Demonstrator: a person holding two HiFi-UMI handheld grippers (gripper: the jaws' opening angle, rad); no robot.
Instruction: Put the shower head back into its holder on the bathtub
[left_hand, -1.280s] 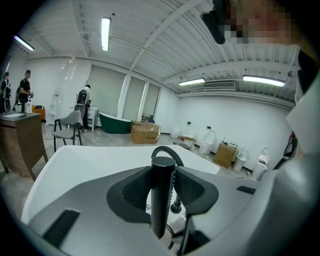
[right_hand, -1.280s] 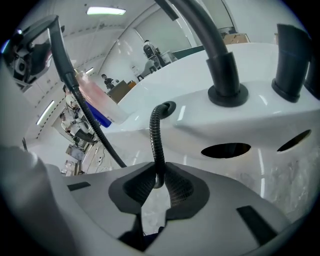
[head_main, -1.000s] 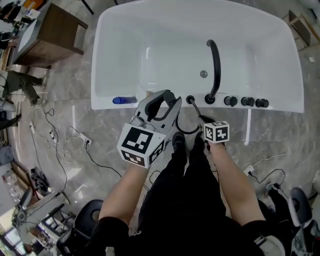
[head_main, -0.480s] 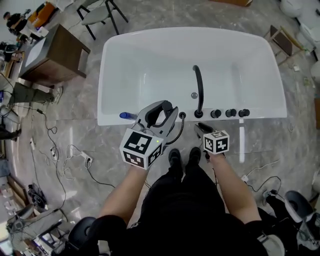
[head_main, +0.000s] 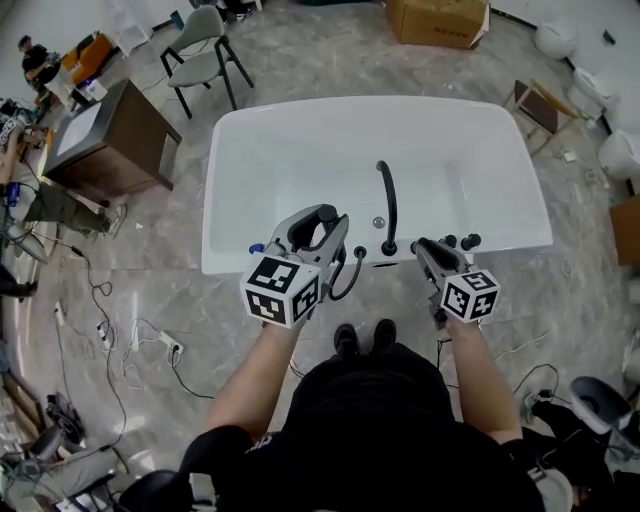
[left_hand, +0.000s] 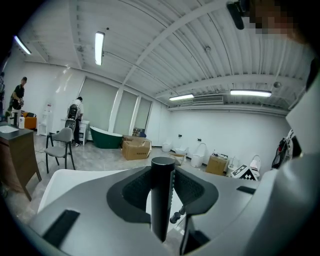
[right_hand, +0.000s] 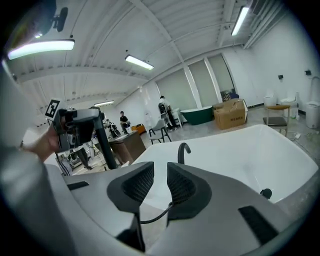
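A white bathtub (head_main: 230, 262) lies ahead, with a black curved spout (head_main: 386, 205) and black knobs (head_main: 460, 241) on its near rim. My left gripper (head_main: 322, 222) is shut on the black shower head handle (left_hand: 162, 200), which stands upright between the jaws. Its black hose (head_main: 345, 282) loops down from a black fitting (head_main: 359, 253) on the rim. To the right of the spout my right gripper (head_main: 425, 247) has jaws that have just been opening. In the right gripper view the gripper (right_hand: 154, 185) has nothing between its pads, and the hose (right_hand: 155, 216) runs below them.
A small blue object (head_main: 257, 248) lies on the tub rim at the left. A wooden cabinet (head_main: 110, 140) and a chair (head_main: 205, 45) stand left of the tub, a cardboard box (head_main: 440, 20) behind it. Cables (head_main: 130, 330) trail over the marble floor at the left.
Both grippers have risen. The right one came up from low by the hose in front of the tub to rim height, right of the spout. The tub now looks farther away.
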